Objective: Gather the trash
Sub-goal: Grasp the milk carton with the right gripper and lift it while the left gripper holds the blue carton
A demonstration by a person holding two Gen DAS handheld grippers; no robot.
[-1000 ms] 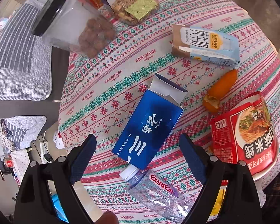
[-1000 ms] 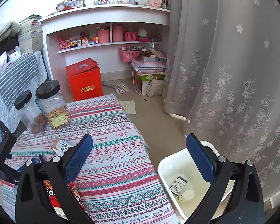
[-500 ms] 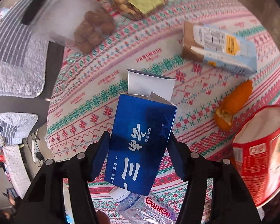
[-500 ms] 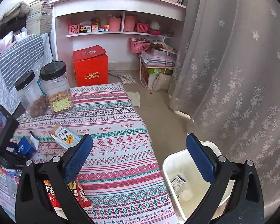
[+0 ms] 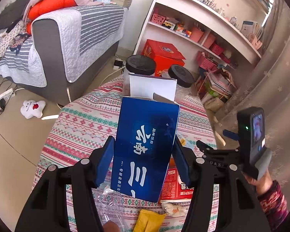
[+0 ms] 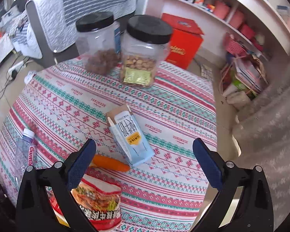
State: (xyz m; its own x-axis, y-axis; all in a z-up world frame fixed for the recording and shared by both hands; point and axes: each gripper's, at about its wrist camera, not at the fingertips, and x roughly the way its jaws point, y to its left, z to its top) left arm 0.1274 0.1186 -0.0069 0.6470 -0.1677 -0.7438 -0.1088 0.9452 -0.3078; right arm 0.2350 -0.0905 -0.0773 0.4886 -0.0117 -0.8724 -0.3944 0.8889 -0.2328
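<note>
My left gripper [image 5: 143, 158] is shut on a blue carton [image 5: 145, 145] with an open white flap, held up above the patterned table [image 5: 83, 123]. My right gripper [image 6: 144, 161] is open and empty, hovering over the table above a light blue milk carton [image 6: 131, 135] lying flat. Near it lie an orange peel [image 6: 110, 163], a red noodle cup [image 6: 98, 199] under the left finger, and a crushed clear plastic bottle [image 6: 26, 152] at the left edge. The right gripper's body and camera show in the left wrist view [image 5: 251, 145].
Two black-lidded clear jars [image 6: 145, 52] of snacks stand at the table's far side. A grey sofa [image 5: 67, 38], a red box [image 5: 162, 56] and white shelves [image 5: 203, 29] lie beyond. A yellow wrapper [image 5: 148, 220] and a clear wrapper [image 5: 110, 208] lie near the table's front.
My left gripper has lifted the blue carton off the table and tilted up toward the room. My right gripper has swung from the white bin over to the table above the milk carton.
</note>
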